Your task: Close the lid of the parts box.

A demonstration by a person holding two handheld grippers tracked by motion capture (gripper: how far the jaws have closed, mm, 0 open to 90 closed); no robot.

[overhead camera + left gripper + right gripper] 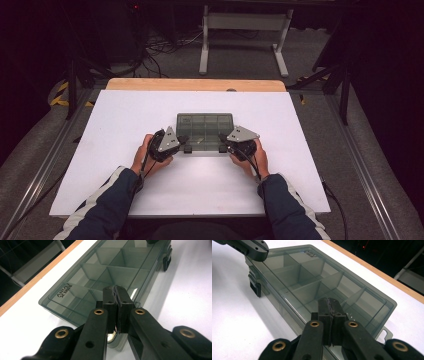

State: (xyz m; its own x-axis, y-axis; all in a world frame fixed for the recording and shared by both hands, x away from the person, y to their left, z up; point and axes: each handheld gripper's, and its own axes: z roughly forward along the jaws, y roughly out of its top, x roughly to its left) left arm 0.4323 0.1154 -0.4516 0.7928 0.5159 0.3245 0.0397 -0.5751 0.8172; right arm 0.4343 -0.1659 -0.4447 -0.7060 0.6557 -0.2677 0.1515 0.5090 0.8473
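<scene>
A smoky see-through compartment box [205, 131] lies shut in the middle of the white board, its empty cells visible through the lid. My left gripper [183, 139] is at the box's near left corner and my right gripper [223, 142] at its near right corner. In the left gripper view the jaws [116, 290] are shut with nothing between them, tips over the lid of the box [110, 270]. The right gripper view likewise has shut, empty jaws [329, 301] over the box [312, 277]. Whether the tips touch the lid I cannot tell.
Two black latches [255, 287] sit on the box's front wall. The white board [125, 150] has bare room on all sides of the box, and a wooden table edge [195, 84] runs behind it. Cables and a white stand [245, 30] are on the floor beyond.
</scene>
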